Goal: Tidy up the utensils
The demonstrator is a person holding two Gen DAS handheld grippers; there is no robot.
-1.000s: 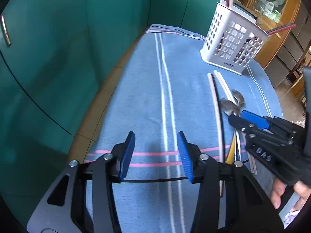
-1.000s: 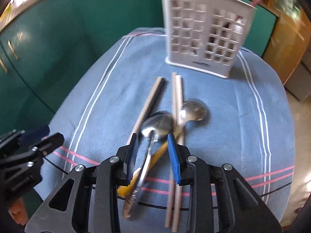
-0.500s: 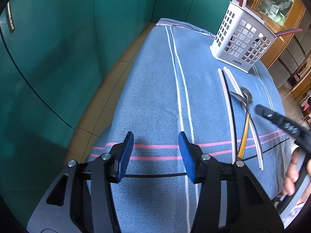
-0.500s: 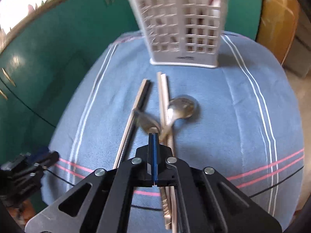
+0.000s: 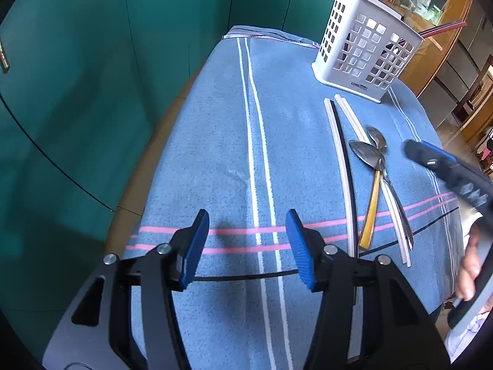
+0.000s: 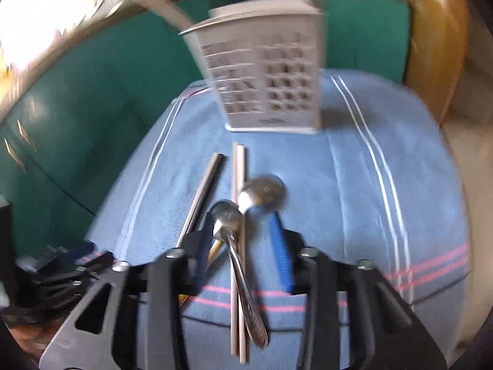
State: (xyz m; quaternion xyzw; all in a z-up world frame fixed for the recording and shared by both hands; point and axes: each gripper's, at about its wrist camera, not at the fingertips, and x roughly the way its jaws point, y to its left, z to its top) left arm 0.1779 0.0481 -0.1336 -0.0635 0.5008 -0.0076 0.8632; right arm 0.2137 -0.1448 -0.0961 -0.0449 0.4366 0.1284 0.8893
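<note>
Two spoons lie crossed on the blue cloth: a steel-handled spoon (image 6: 237, 265) and a yellow-handled spoon (image 5: 371, 203). Pale chopsticks (image 6: 238, 215) and a black-and-white pair (image 5: 340, 166) lie beside them. A white slotted caddy (image 5: 363, 49) stands at the far end with red sticks in it. My right gripper (image 6: 243, 246) is open and empty, its jaws on either side of the steel spoon; the view is blurred. It also shows in the left wrist view (image 5: 431, 160). My left gripper (image 5: 246, 243) is open and empty over bare cloth.
The blue striped cloth (image 5: 215, 141) covers a table with a rounded near edge. Green cabinets (image 5: 77, 77) stand close on the left. A wooden cabinet (image 5: 443, 15) is behind the caddy.
My right gripper shut half a second ago and has opened again, now straddling the steel spoon. It has drawn back to the right. The left gripper stayed open and barely moved.
</note>
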